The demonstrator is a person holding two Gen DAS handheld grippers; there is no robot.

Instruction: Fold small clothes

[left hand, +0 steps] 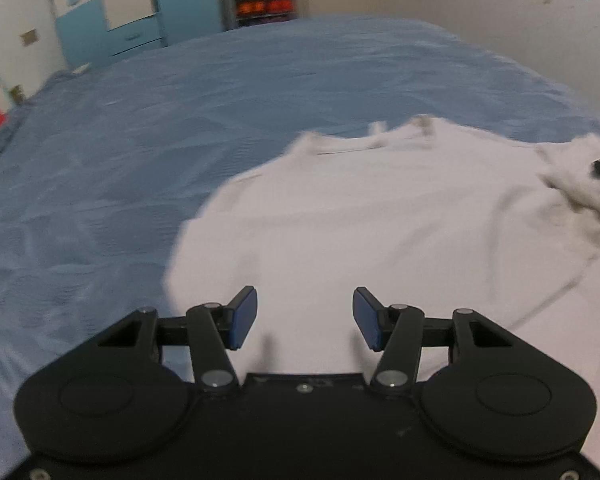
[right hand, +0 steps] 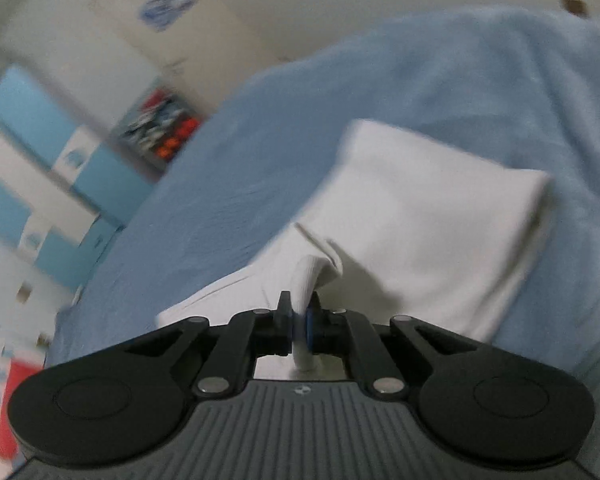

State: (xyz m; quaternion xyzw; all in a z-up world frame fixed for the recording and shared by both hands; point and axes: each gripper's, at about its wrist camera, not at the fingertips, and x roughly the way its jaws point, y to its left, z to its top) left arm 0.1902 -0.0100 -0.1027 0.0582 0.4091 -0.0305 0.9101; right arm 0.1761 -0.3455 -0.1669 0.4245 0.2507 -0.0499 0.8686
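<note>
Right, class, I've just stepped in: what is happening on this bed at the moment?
A person is folding a white garment on a bed with a blue bedspread, holding a hand-held gripper in each hand. The right hand-held gripper is shut on a bunched edge of the garment. The left hand-held gripper is open over the cloth, holding nothing. The garment lies mostly spread out.

Black claw [left hand: 304,318], blue pads [left hand: 244,316], silver screws
</note>
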